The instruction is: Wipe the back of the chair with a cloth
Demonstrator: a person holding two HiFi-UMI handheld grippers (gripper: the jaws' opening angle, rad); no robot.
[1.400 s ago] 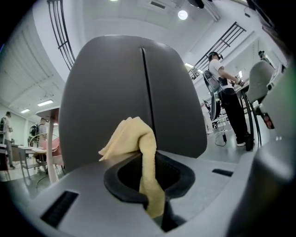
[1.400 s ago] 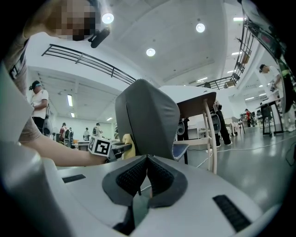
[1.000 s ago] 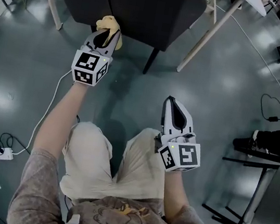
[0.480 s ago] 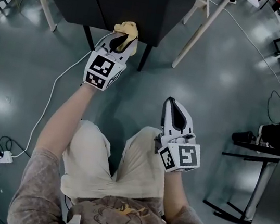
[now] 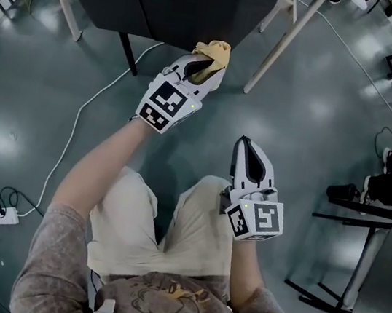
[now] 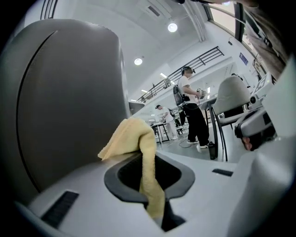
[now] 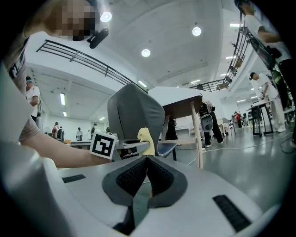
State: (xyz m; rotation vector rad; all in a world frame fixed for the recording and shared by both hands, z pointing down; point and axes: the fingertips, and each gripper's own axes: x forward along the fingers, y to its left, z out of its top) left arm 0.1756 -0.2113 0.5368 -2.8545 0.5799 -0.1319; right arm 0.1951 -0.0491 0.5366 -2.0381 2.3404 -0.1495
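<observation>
The left gripper (image 5: 202, 63), jaws clamped on a yellow cloth (image 5: 214, 50), holds it against the near edge of the dark chair back (image 5: 169, 0), while the right gripper (image 5: 246, 144) hangs well apart, jaws together and empty

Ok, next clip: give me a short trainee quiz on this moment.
1. True or false: the right hand-held gripper holds the yellow cloth.
2. The cloth sits at: A the floor, B the chair back, C the person's lap.
3. Fill in: the right hand-held gripper's jaws are ___.
Key: 1 false, the left hand-held gripper clamps it; 2 B; 3 shut, with nothing between them.
</observation>
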